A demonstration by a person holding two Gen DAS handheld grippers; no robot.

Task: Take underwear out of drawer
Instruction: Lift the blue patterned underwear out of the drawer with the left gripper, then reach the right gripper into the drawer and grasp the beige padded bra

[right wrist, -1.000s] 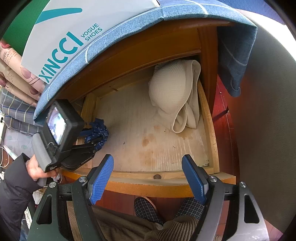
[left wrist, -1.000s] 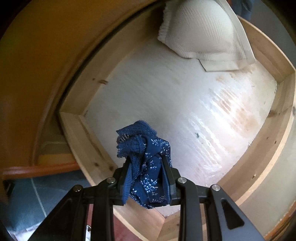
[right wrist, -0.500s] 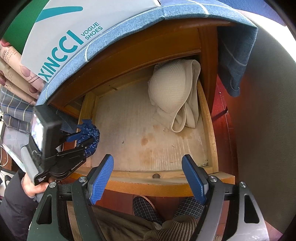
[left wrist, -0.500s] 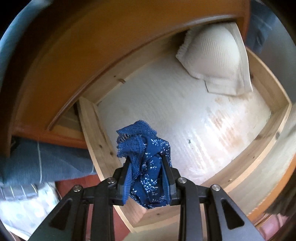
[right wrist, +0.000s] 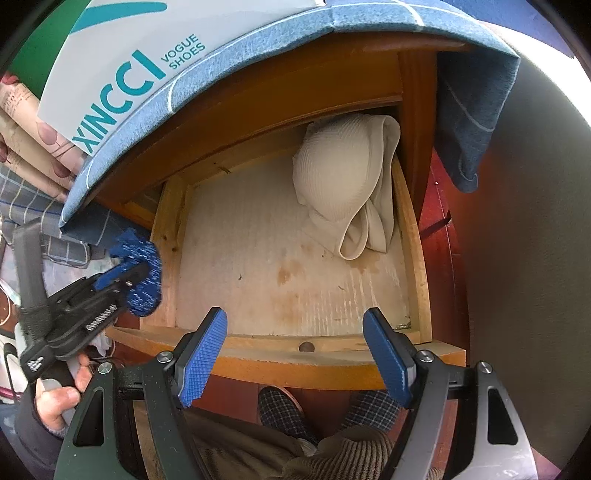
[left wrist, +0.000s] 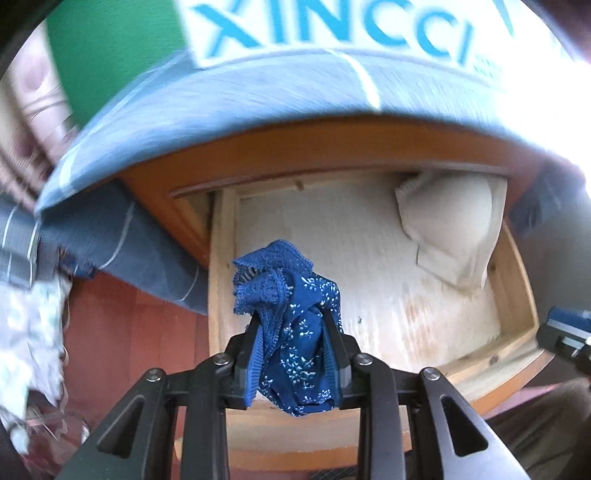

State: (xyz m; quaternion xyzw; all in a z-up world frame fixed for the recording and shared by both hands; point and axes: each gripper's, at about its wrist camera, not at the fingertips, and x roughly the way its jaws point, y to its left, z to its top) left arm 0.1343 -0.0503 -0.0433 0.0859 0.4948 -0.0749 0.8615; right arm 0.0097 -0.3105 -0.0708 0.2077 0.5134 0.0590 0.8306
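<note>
My left gripper (left wrist: 291,332) is shut on a bunched pair of blue underwear (left wrist: 291,317) with white flecks and a lace edge. It hangs above the left rim of the open wooden drawer (left wrist: 221,266). The right wrist view shows that same left gripper (right wrist: 127,275) and the blue underwear (right wrist: 142,273) just outside the drawer's left wall (right wrist: 168,254). A cream ribbed bra (right wrist: 338,181) lies in the drawer's far right corner, also seen as the cream bra (left wrist: 454,229). My right gripper (right wrist: 295,354) stands open over the drawer's front edge, nothing between its blue pads.
A blue cloth (right wrist: 266,33) covers the cabinet top, with a white XINCCI shoe box (right wrist: 122,48) on it. Folded fabrics (right wrist: 26,155) are stacked to the left. A person's hand (right wrist: 55,398) holds the left gripper; checked slippers (right wrist: 280,410) stand below the drawer front.
The left gripper has risen and moved left with the blue underwear, from inside the drawer to over its left rim, and has rolled. The right gripper has stayed still.
</note>
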